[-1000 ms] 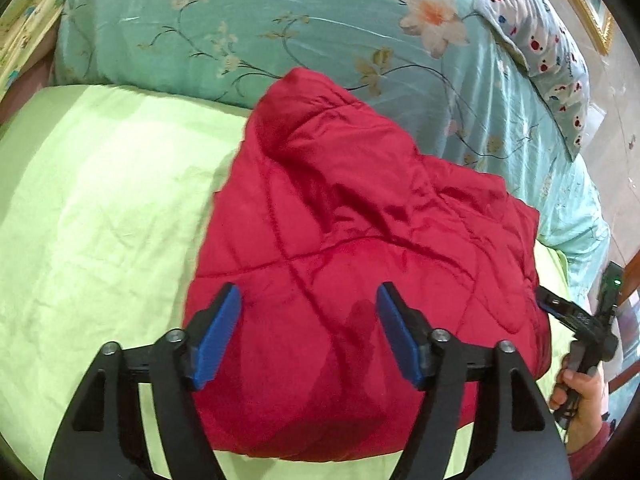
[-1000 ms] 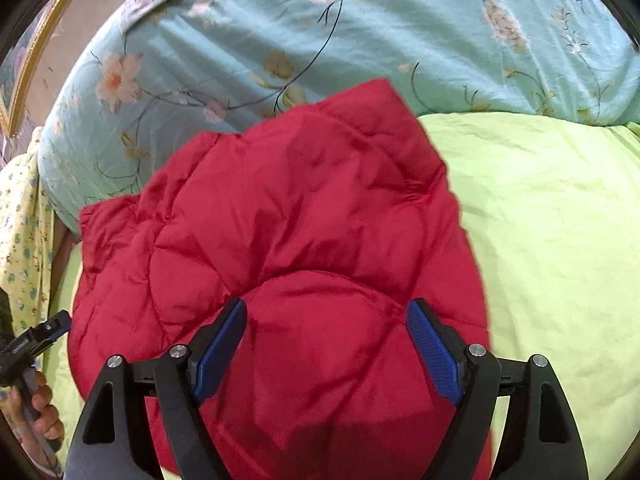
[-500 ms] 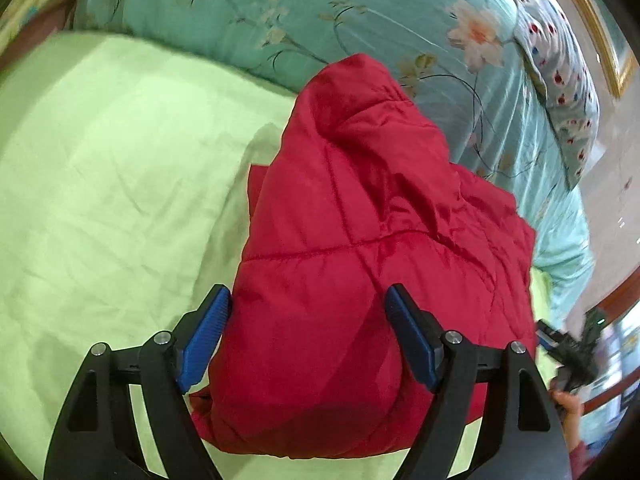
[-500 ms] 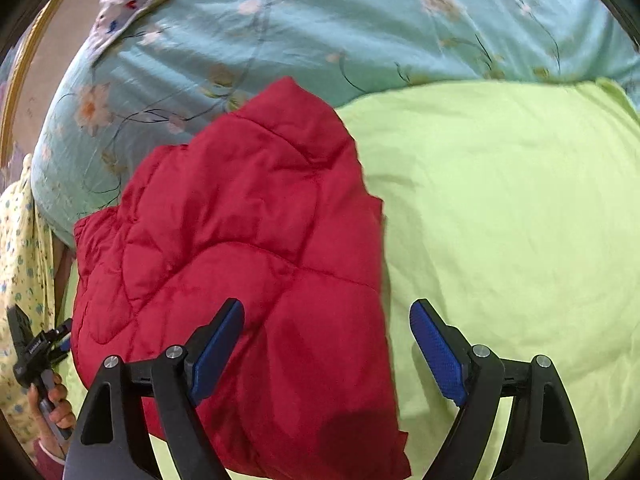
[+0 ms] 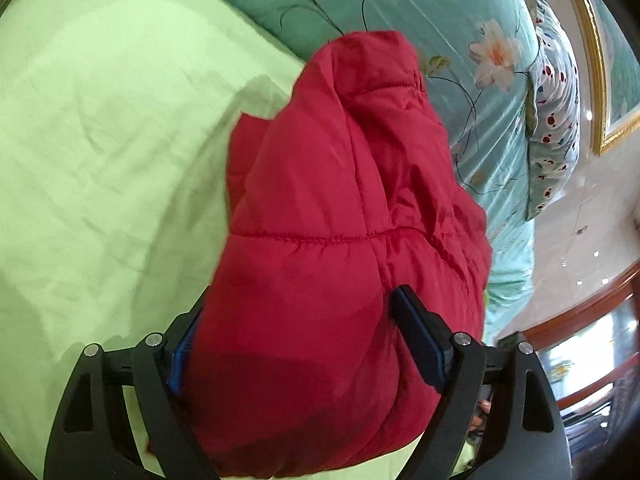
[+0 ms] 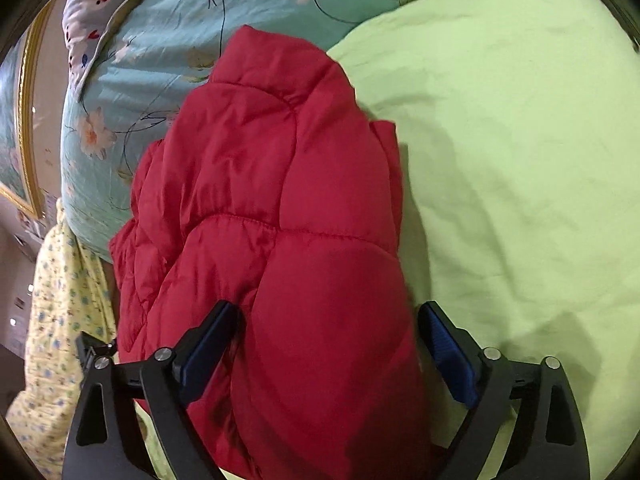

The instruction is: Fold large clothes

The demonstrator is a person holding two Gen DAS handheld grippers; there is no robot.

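Narrowed since the earlier frame, the red padded jacket [image 5: 340,260] now fills frame centre as a folded bundle on the green sheet [image 5: 100,160]. Left gripper [image 5: 304,344] and right gripper [image 6: 332,344] straddle it, jaws apart, grip uncertain. Folding appears nearly complete; floral quilt [image 5: 440,20] behind.

Both grippers have closed in until the red jacket [image 5: 340,240] bulges between their open jaws.

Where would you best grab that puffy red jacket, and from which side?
Grip the red jacket at its rounded, folded near end, coming in low from the front. That bulge already sits between the open jaws of the left gripper and right gripper; the far collar end looks flatter.
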